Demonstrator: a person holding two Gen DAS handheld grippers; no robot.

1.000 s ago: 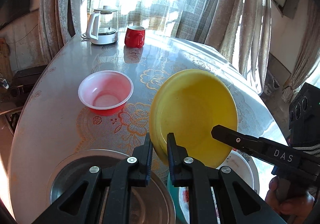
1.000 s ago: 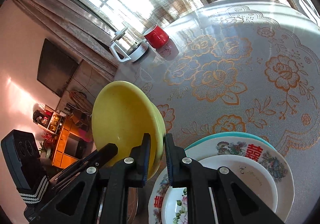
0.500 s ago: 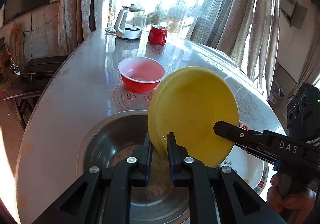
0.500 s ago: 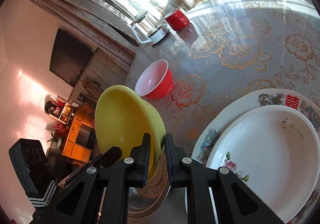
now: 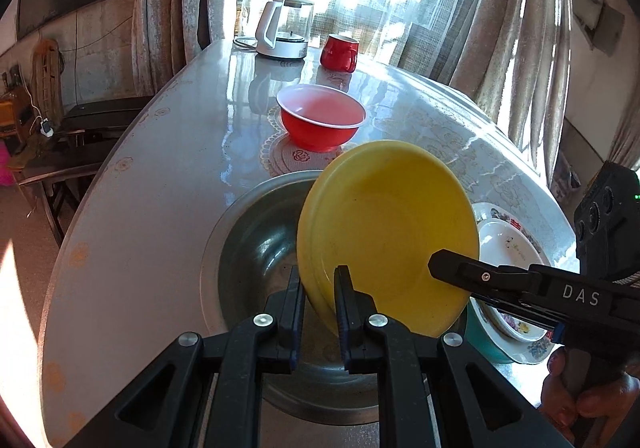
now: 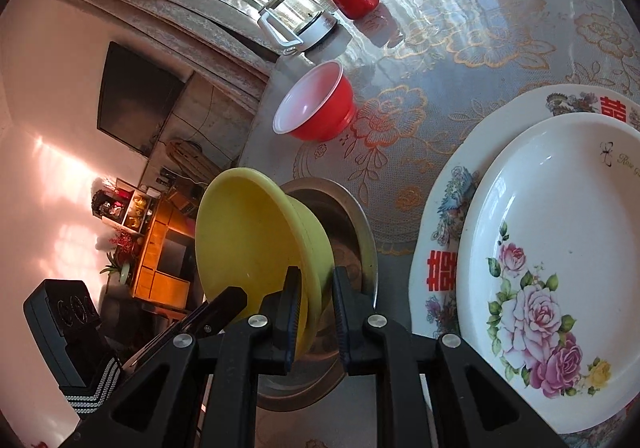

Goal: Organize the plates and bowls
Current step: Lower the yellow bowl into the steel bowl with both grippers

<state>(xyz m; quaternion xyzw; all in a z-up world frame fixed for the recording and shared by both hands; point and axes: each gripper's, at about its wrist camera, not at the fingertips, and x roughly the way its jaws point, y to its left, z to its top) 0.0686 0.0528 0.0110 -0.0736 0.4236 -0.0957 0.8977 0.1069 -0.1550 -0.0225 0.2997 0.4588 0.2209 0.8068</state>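
A yellow bowl (image 5: 388, 232) is held tilted on edge above a large steel bowl (image 5: 256, 248). My left gripper (image 5: 317, 300) is shut on the yellow bowl's near rim. My right gripper (image 6: 314, 312) is shut on its opposite rim (image 6: 256, 248); its fingers show at the right of the left wrist view (image 5: 480, 276). The steel bowl also shows in the right wrist view (image 6: 360, 240). A red bowl (image 5: 322, 122) with a white inside stands farther back, also in the right wrist view (image 6: 316, 104). A stack of flowered plates (image 6: 560, 268) lies to the right, on a teal dish (image 5: 484, 340).
A red mug (image 5: 338, 52) and a glass kettle (image 5: 286, 26) stand at the table's far end by the curtained window. The round table (image 5: 140, 188) has a lace-patterned cover. Chairs and a cabinet stand off the table's left side.
Both grippers have carried the yellow bowl left and toward the near side, from above the plate stack to above the steel bowl. Both stay shut on it.
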